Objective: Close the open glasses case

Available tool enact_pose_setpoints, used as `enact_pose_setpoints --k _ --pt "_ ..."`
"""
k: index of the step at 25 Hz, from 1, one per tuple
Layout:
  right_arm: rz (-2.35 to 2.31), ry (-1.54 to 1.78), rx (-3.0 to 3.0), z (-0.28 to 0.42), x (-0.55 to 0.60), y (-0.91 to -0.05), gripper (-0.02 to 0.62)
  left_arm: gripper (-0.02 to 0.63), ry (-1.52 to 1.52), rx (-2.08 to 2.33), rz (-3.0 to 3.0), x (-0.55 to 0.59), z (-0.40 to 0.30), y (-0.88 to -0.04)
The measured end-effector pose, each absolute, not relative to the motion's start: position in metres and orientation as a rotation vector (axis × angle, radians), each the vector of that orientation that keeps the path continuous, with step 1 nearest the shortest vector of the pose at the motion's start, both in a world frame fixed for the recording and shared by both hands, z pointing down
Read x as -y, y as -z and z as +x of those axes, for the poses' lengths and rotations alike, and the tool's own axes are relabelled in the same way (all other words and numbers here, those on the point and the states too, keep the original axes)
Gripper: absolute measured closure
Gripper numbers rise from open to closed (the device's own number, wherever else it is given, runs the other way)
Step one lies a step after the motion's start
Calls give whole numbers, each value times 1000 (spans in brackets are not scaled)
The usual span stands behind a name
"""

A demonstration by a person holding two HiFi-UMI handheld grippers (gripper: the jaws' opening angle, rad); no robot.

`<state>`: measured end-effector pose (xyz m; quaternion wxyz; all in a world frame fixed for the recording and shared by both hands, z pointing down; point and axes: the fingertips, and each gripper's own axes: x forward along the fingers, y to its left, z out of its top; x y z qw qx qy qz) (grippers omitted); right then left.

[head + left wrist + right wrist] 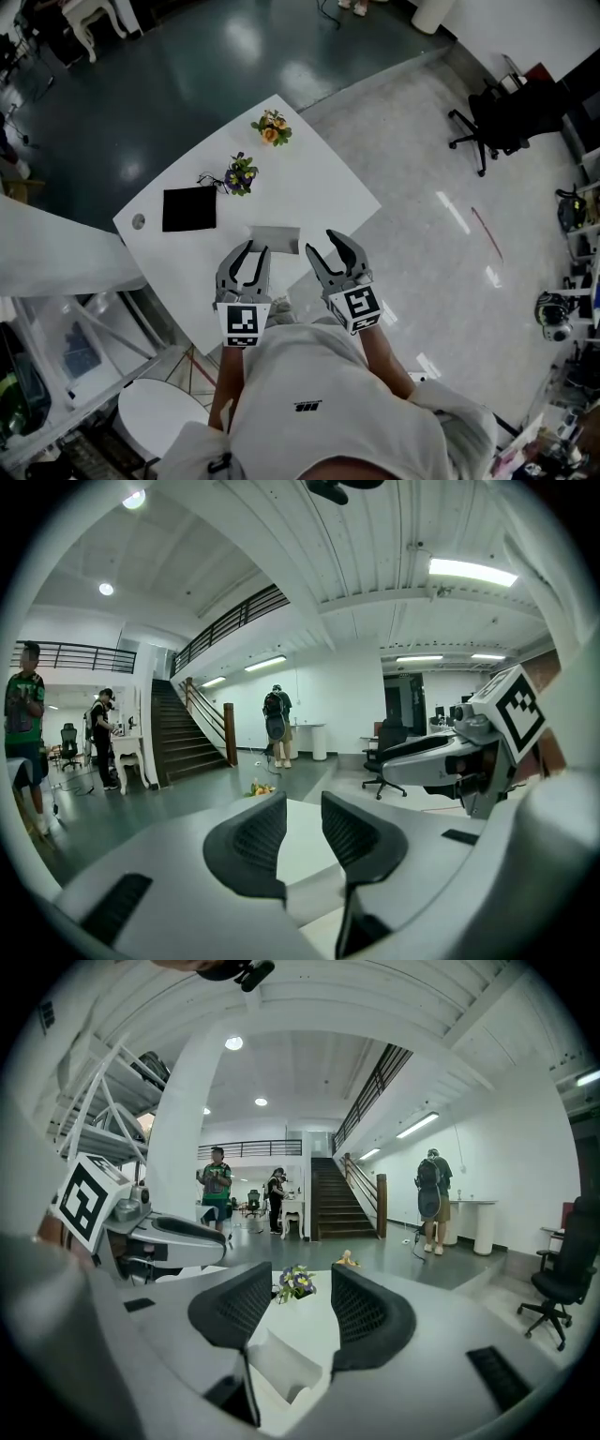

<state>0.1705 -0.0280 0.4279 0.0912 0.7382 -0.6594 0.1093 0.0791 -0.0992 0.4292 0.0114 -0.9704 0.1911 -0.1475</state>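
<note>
The glasses case (275, 239) is a pale grey oblong lying on the white table (319, 192) near its front edge. In the right gripper view the glasses case (284, 1366) lies open just below and between the jaws. My left gripper (255, 251) hovers open just left of the case, with nothing between its fingers. My right gripper (323, 245) stands open just right of it, also holding nothing. The left gripper (301, 819) view shows only bare tabletop between its jaws. In its own view the right gripper (301, 1309) has its jaws well apart.
A black cloth (188, 208) lies at the table's left. A purple flower sprig (240, 174) and a yellow flower sprig (272, 127) lie farther back. A round white stool (159, 412) stands below left. An office chair (487, 122) and several people (432, 1194) are off the table.
</note>
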Motion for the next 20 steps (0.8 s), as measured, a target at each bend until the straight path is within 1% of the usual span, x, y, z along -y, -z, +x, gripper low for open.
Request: enact_pose_setpoints --k 20 --pt "2149 -423 1921 198 83 -459 400 485 549 -575 -3076 156 109 -469"
